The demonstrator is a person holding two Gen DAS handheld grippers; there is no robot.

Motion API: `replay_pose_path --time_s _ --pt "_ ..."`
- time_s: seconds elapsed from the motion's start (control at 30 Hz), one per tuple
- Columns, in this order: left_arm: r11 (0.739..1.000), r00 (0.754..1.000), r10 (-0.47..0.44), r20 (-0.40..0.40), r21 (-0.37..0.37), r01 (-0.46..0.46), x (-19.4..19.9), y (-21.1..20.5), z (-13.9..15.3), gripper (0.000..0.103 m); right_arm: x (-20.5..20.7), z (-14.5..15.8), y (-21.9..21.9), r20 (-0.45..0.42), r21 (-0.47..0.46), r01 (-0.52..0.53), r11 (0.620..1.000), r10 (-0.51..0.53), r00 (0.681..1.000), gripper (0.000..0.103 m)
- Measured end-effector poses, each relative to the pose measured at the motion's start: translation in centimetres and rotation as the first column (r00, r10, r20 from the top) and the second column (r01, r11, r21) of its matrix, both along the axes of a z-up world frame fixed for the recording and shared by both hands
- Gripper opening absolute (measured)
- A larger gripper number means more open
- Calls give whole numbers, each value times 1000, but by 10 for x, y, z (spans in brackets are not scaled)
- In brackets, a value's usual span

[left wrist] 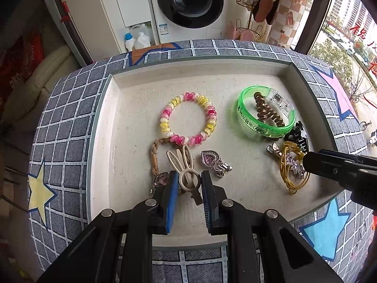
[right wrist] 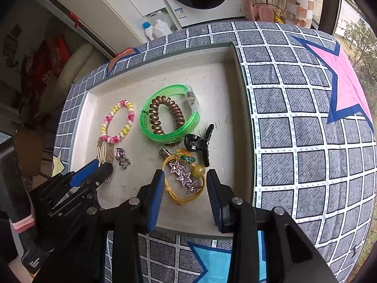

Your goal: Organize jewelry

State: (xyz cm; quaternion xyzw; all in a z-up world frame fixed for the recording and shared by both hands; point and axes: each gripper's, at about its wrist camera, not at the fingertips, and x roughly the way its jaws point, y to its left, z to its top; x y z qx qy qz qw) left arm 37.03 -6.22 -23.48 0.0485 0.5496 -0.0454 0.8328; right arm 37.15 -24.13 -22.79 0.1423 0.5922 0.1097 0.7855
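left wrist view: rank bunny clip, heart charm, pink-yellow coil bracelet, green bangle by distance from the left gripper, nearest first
1. Bunny clip: its ring sits between the open jaws of the left gripper.
2. Heart charm: just ahead, slightly right.
3. Pink-yellow coil bracelet: farther ahead, mid-tray.
4. Green bangle: farthest, toward the tray's far right, ringing a bronze coil tie.

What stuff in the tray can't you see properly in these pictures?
- Braided band: left wrist view, its lower end hidden behind the left hand-held gripper.
- Silver clip: right wrist view, mostly covered by the yellow cord.
- Green bangle: its printing is too small to read.
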Motion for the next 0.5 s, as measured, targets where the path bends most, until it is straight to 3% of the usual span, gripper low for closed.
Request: replay_pose_path --time_s 0.37,0.4,0.43,0.47,0.5 --pt "1000 1000 4 29 -19 -4 -9 7 17 33 -13 13 -6 -1 57 43 997 -43 999 42" --pt "1000 999 6 32 -18 -6 -10 8 19 39 -14 14 -7 -2 56 46 997 -46 999 42" --pt "1000 999 11 34 -19 -10 -11 9 20 75 -15 15 -7 -2 56 47 997 -47 999 42" --pt "1000 999 24 45 -18 -24 -12 11 23 95 -15 15 -6 -3 55 48 997 -47 999 42" --pt "999 996 41 78 -16 -40 -15 13 27 103 -16 15 -6 -2 53 48 997 -48 999 42"
